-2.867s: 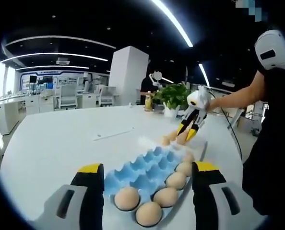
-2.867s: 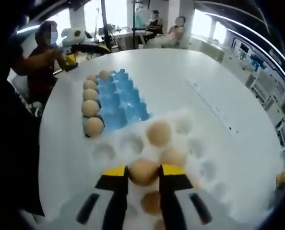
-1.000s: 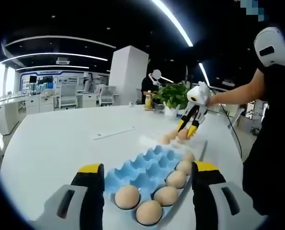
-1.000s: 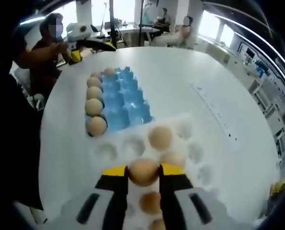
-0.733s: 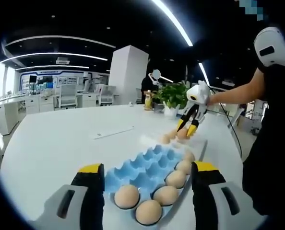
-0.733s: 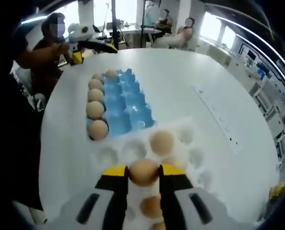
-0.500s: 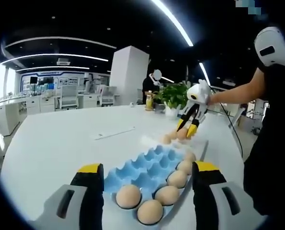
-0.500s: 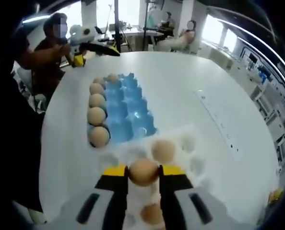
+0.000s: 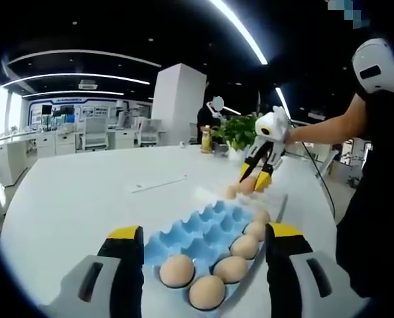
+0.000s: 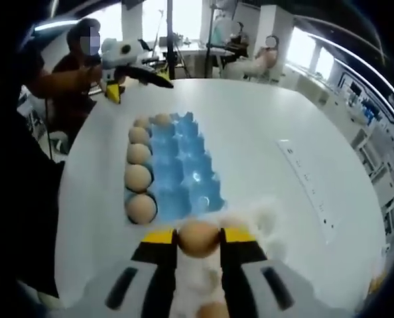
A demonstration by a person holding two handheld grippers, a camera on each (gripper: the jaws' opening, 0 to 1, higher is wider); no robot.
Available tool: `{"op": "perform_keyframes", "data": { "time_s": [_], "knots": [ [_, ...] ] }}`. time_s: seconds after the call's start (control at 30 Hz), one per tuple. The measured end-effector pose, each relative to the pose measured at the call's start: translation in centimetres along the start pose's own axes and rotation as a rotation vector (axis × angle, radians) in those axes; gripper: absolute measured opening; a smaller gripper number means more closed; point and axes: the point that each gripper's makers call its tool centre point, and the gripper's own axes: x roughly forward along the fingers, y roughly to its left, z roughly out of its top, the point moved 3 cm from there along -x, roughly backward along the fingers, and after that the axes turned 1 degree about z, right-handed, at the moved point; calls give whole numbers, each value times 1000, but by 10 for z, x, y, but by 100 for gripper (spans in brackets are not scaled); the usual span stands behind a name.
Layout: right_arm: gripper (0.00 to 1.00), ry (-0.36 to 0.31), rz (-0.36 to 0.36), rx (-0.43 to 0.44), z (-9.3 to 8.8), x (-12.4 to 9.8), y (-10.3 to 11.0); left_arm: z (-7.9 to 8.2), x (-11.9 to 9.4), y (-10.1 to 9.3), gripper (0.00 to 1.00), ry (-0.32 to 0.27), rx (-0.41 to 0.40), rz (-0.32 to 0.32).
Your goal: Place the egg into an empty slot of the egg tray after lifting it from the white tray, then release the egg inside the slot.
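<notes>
right gripper [image 10: 198, 240]: fingers clenched on egg [image 10: 198, 237], held above white tray [image 10: 260, 222] for carrying to blue egg tray's [image 10: 184, 165] empty slots | left gripper [image 9: 203, 240]: fingers released, idle over egg tray | counter [image 10: 263, 139]: carries both trays

The blue egg tray [image 10: 184, 165] looks like glossy moulded plastic; the eggs [image 10: 138, 176] have matt shells; the white tabletop [image 10: 250, 132] is smooth with a slight sheen.
</notes>
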Motion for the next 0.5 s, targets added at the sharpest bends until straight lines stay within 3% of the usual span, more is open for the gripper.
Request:
{"op": "perform_keyframes", "data": {
  "time_s": [0.5],
  "knots": [
    [25, -34, 44, -46, 29, 20, 9, -2, -2, 3, 76, -3, -3, 3]
  ]
}}
